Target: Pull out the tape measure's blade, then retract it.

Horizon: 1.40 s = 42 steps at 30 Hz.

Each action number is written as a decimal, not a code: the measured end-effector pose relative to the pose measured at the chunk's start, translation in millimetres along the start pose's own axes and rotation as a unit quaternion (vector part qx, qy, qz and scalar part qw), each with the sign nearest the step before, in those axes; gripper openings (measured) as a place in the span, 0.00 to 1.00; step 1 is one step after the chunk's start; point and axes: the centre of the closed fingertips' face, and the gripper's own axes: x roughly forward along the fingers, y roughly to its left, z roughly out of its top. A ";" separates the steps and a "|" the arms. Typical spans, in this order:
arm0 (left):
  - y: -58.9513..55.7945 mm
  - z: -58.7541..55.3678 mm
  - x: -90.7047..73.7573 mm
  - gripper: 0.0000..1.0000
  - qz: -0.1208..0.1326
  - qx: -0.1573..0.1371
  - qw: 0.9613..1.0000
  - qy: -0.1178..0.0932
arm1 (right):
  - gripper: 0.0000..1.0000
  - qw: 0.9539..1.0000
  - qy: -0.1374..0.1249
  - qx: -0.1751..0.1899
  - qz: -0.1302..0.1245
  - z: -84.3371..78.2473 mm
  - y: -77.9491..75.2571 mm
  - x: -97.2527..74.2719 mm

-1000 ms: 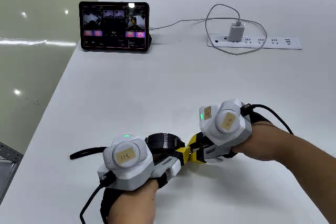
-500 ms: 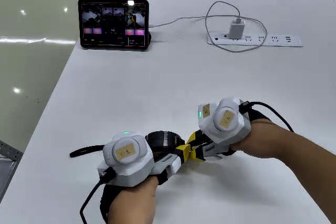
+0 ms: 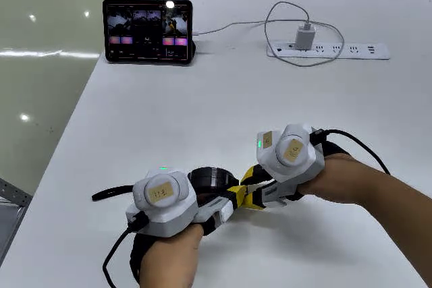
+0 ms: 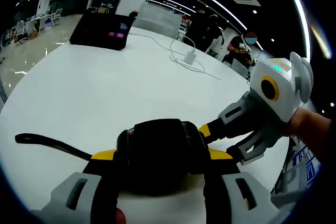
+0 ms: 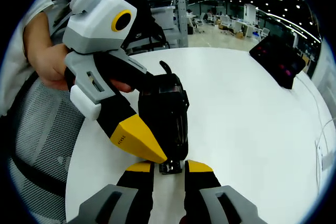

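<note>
A black tape measure [image 3: 210, 180] lies on the white table [image 3: 202, 112] near its front edge. My left gripper [image 3: 229, 206] is shut on its case; in the left gripper view the case [image 4: 163, 148] sits between the yellow-tipped jaws. A black wrist strap [image 4: 47, 142] trails off to the left. My right gripper [image 3: 247, 188] faces it from the right, tip to tip. In the right gripper view my right gripper [image 5: 169, 170] is shut on the small blade tip [image 5: 169, 167] at the case's mouth. Almost no blade is out.
A tablet [image 3: 148, 32] with a lit screen stands at the back left. At the back right lies a white power strip [image 3: 337, 52], with a charger [image 3: 304, 37] and looped cable. The table's left edge [image 3: 74, 119] drops to the floor.
</note>
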 end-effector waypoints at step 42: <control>-6.3 10.9 -31.3 0.78 -0.031 0.098 0.995 -0.018 | 0.47 0.988 -0.072 0.098 -0.094 -13.7 15.2 -55.9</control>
